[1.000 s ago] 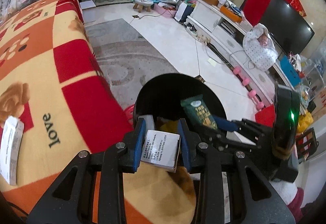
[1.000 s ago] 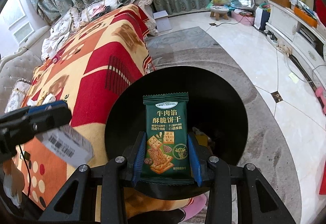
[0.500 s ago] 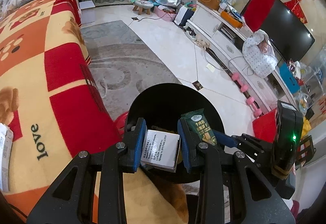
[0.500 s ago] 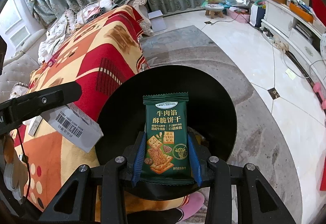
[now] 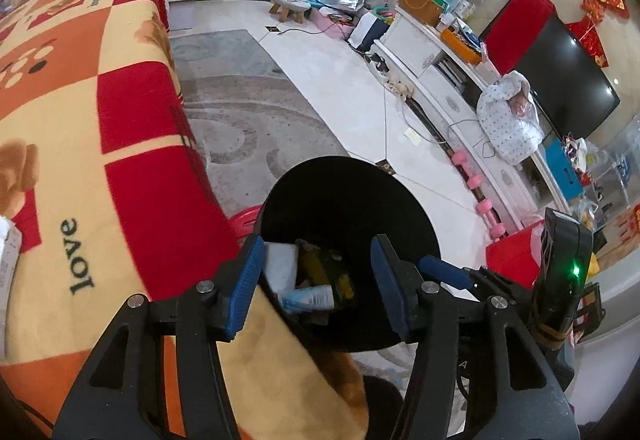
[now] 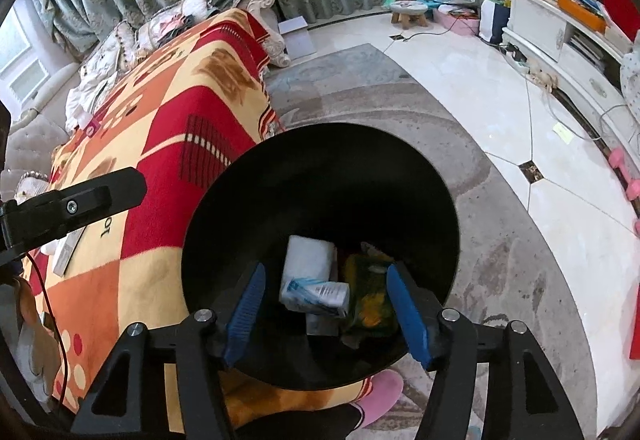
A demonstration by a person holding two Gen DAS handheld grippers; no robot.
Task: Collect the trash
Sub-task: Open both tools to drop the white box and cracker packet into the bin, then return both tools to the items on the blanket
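Left wrist view: left gripper (image 5: 318, 280) spread wide, nothing between the blue pads (image 5: 245, 282). Bin (image 5: 348, 199) directly ahead of and below the fingertips, black, round, smooth-walled. Trash at its bottom, seen between the fingers: white box (image 5: 282, 266) near the left finger, green packet (image 5: 328, 272) toward the middle, small white-blue carton (image 5: 310, 296) in front. Blanket (image 5: 80, 143) left of the fingers, plush, red-orange checks.

Right wrist view: right gripper (image 6: 326, 306) likewise parted and empty, hanging over the bin (image 6: 320, 175) mouth. White box (image 6: 308, 260) just ahead of the left pad, carton (image 6: 316, 294) between the pads, green packet (image 6: 370, 296) against the right pad side. White slip (image 6: 68, 250) on the blanket (image 6: 168, 127), well left of the fingers, under the other tool.

Handling, judged: slip light, thin, probably limp; best pinched at a lifted edge, plush pile likely to hinder a flat grab. Boxes stiff-sided, light. Packet crinkly, slick.
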